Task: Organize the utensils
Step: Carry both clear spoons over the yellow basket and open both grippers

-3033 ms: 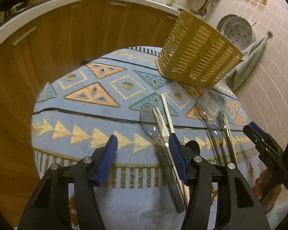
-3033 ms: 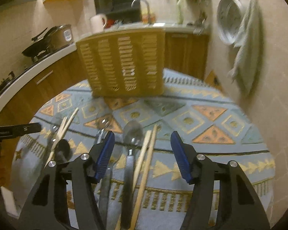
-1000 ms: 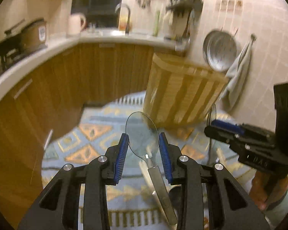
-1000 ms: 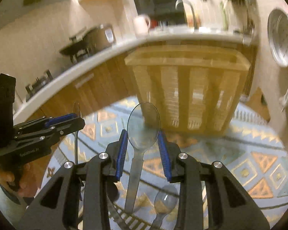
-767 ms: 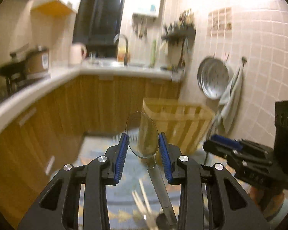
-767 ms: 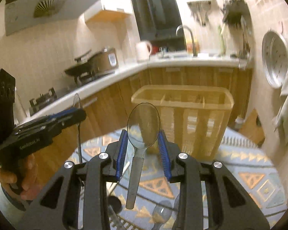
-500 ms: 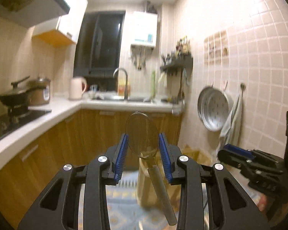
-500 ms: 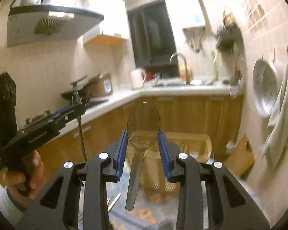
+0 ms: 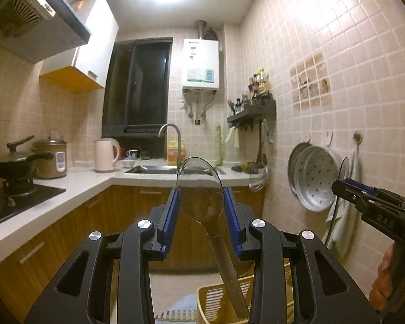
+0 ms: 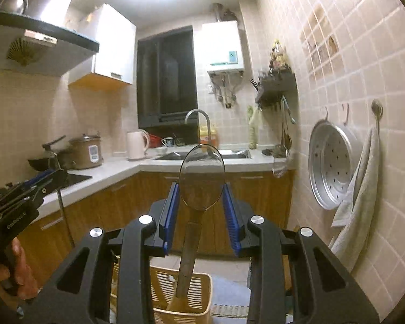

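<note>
My left gripper (image 9: 201, 217) is shut on a clear plastic spoon (image 9: 199, 189), bowl up, handle hanging down over the yellow slotted utensil basket (image 9: 224, 301). My right gripper (image 10: 201, 214) is shut on a second clear plastic spoon (image 10: 202, 179), bowl up, handle reaching down into the same basket (image 10: 185, 294). Each gripper shows in the other view: the right one at the right edge of the left wrist view (image 9: 370, 205), the left one at the left edge of the right wrist view (image 10: 27, 193). The utensils on the table are out of sight.
A bit of the blue patterned tablecloth (image 9: 183, 307) shows below the basket. Behind stand wooden cabinets, a white counter (image 9: 75, 183) with sink, kettle and cooker. A metal steamer tray (image 10: 334, 167) and towel (image 10: 361, 189) hang on the tiled wall at right.
Both grippers closed on clear spoons from the table, lifted them and tilted upward. The view swung from the tablecloth to the kitchen wall; the basket dropped to the bottom of both views.
</note>
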Available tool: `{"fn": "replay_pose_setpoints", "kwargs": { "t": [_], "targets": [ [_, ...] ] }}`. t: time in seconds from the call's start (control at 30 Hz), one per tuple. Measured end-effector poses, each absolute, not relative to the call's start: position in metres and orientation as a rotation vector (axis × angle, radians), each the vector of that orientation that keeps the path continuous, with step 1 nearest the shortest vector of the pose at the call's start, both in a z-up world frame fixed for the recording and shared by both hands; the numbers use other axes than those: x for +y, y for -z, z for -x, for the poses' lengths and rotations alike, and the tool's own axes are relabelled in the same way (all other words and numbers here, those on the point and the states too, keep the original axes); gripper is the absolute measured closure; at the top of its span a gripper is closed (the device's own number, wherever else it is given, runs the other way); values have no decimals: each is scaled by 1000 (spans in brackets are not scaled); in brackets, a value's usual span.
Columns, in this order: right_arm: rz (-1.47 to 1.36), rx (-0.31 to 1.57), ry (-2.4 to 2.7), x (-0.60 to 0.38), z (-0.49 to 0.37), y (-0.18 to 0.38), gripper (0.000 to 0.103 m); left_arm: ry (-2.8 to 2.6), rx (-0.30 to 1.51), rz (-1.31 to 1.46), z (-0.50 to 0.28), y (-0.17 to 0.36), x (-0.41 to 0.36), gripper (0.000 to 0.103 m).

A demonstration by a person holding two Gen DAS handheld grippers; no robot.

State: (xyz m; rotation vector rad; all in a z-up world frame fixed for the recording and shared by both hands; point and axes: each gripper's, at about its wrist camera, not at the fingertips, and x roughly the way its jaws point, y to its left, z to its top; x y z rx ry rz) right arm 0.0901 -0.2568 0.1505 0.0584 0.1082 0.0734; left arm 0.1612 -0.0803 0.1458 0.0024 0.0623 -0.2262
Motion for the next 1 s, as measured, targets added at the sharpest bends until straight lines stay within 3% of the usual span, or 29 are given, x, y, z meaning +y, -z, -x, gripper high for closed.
{"fn": "replay_pose_setpoints", "kwargs": {
  "t": [0.3,0.6,0.63,0.7,1.0],
  "targets": [
    [-9,170,-33,-254,-123,-97,73,173,111,-19,-187,-99,-87,71],
    [4,234,-55,-248,-123,-77,72,198,164,-45,-188,-88,-87,70],
    [-6,238,-62,-249,-120,-77,70,205,172,-48,-188,-88,-87,70],
    [-32,247,-85,-250,-114,-78,43,220,186,-49,-183,-88,-85,69],
    [-44,291,-111,-246,-62,-84,42,257,288,57,-148,-95,-53,60]
  ]
}}
